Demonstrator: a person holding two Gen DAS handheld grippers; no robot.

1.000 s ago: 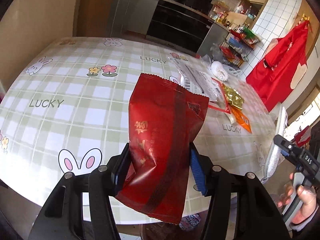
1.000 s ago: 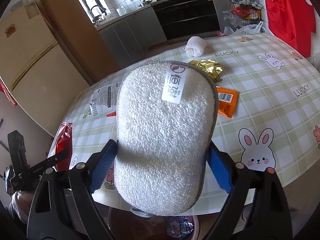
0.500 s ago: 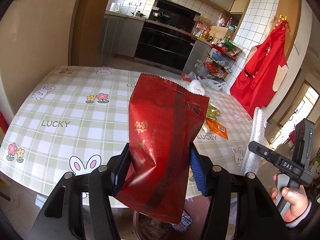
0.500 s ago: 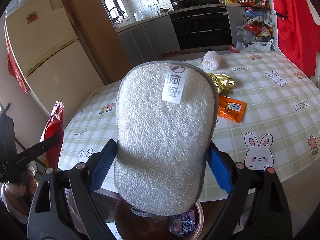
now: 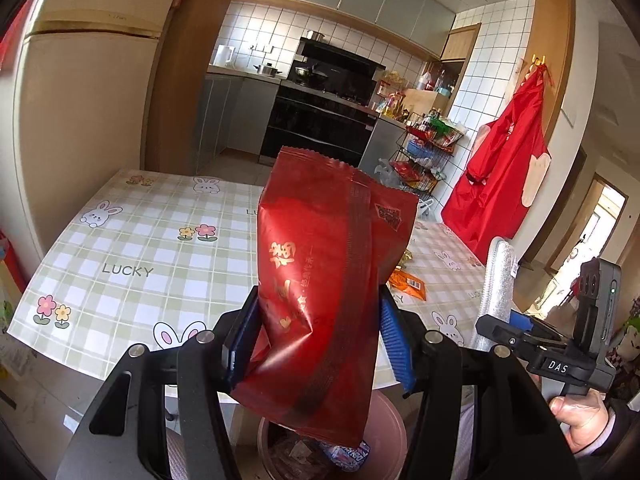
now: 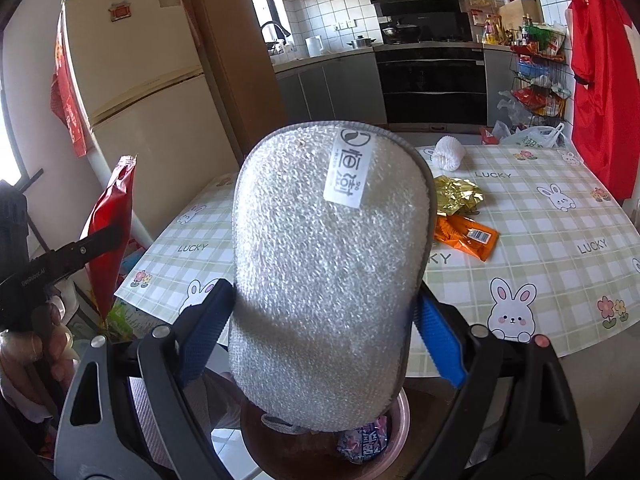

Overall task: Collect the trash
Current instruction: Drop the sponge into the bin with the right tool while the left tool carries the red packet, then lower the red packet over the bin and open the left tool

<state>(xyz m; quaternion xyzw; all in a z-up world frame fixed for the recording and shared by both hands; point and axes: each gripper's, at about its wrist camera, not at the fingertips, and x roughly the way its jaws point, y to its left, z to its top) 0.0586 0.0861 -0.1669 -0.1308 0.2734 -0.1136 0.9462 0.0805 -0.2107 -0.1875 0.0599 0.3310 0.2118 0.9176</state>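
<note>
Above the brown bin (image 5: 394, 432) at the worktop (image 5: 132, 240) edge, our left gripper (image 5: 316, 338) pinches a red snack bag (image 5: 328, 280); our right gripper (image 6: 320, 332) clamps a silvery scouring pad (image 6: 328, 272).

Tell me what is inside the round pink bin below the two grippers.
The round pink bin holds a purple-and-white printed wrapper and brownish scraps. The red foil bag and silver padded pouch cover the rest.

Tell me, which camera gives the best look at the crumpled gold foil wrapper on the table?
The right wrist view: the crumpled gold foil wrapper lies in plain sight on the checked tablecloth. In the left wrist view the red snack bag hides nearly all of it.
</note>
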